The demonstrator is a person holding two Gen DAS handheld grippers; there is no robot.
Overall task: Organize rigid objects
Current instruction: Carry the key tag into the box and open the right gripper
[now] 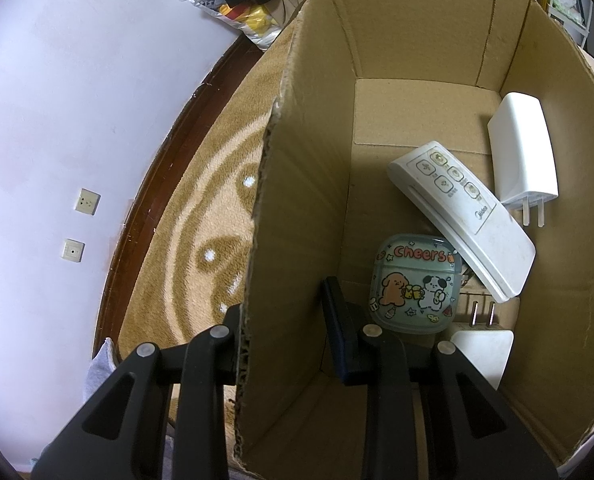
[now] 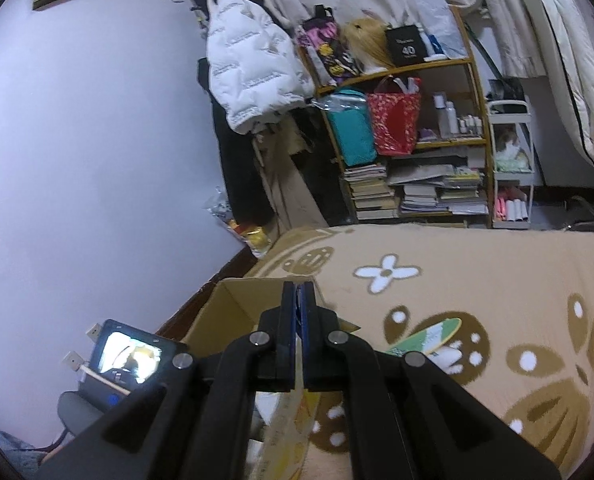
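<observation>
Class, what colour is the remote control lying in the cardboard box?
White, with yellowed buttons: the remote control, clearest in the left wrist view.

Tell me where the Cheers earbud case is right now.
In the left wrist view the Cheers case lies flat on the floor of the cardboard box, just below the white remote and beside a white charger.

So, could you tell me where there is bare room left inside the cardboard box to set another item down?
The box floor is bare at its far end, beyond the remote and left of the upper charger, and in a strip along the left wall. The near right is crowded: the Cheers case, the remote above it and a second charger lie close together.
</observation>
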